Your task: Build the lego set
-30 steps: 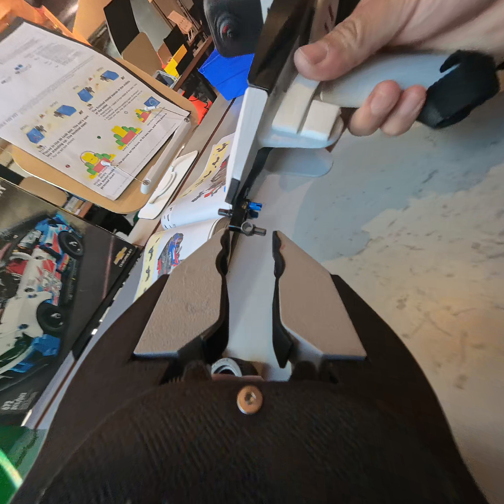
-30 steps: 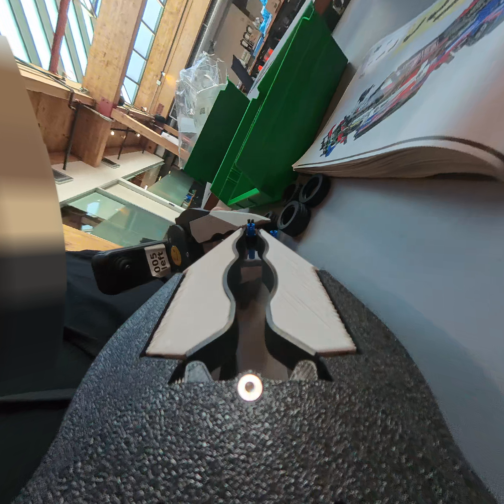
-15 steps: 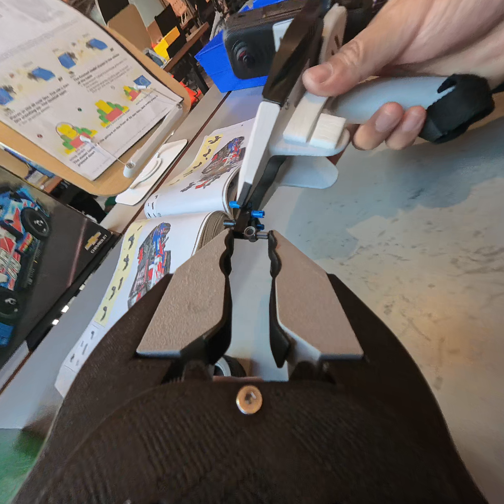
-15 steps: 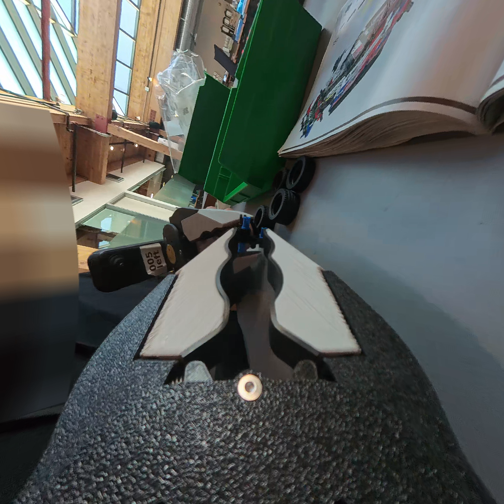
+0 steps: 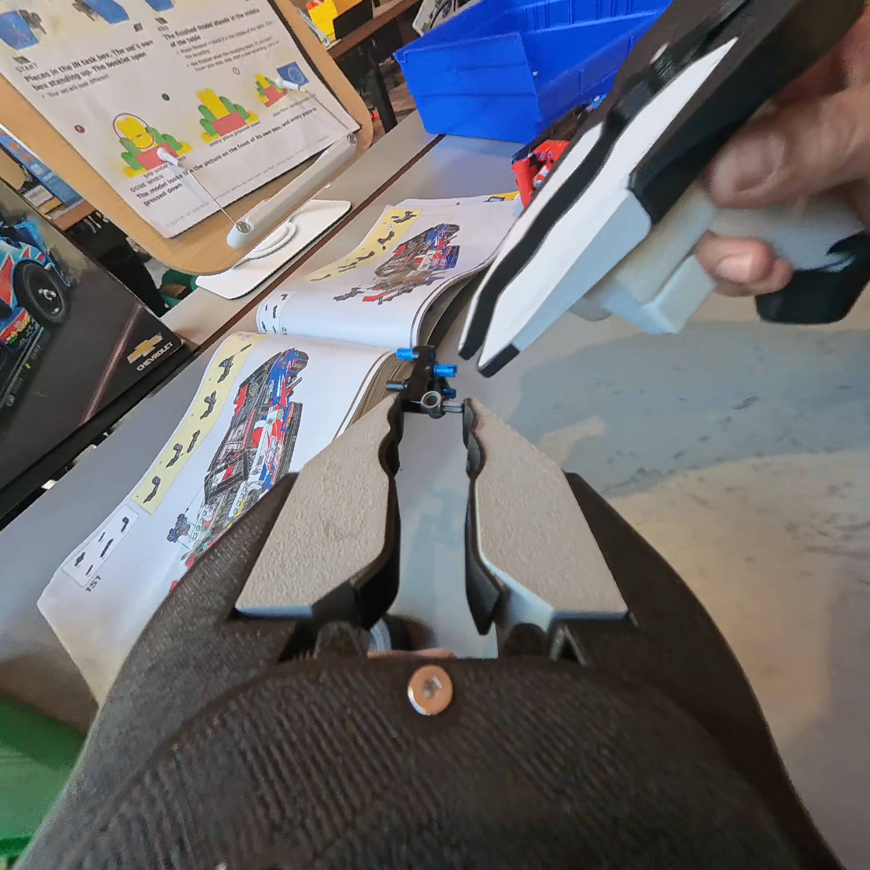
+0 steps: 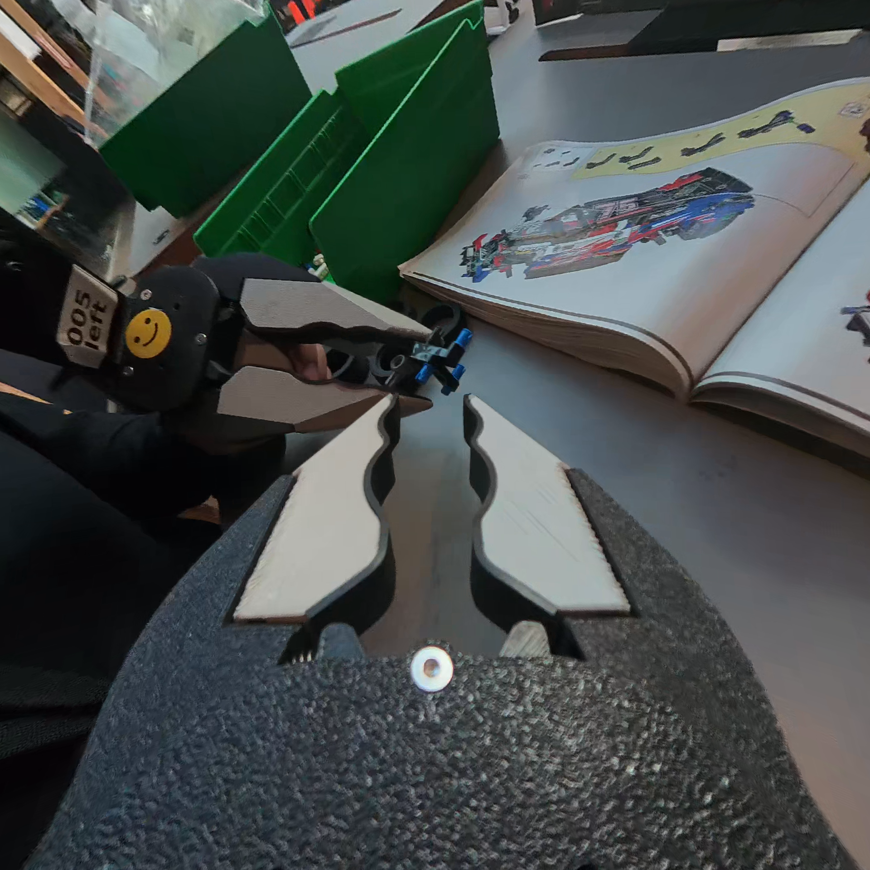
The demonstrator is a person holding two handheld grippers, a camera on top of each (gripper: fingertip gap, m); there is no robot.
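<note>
Left gripper (image 5: 432, 408) clamps a small black Technic sub-assembly (image 5: 426, 379) with blue pins at its fingertips, held above the grey table (image 5: 706, 400), just beside the open instruction booklet (image 5: 329, 301). Right gripper (image 6: 430, 400) is spread apart, nothing in it, tips just beside the piece. Green bins (image 6: 409, 179) stand behind the booklet, contents hidden. Blue bin (image 5: 508, 70) at the far edge, contents unclear; red lego parts (image 5: 536, 165) beside it.
</note>
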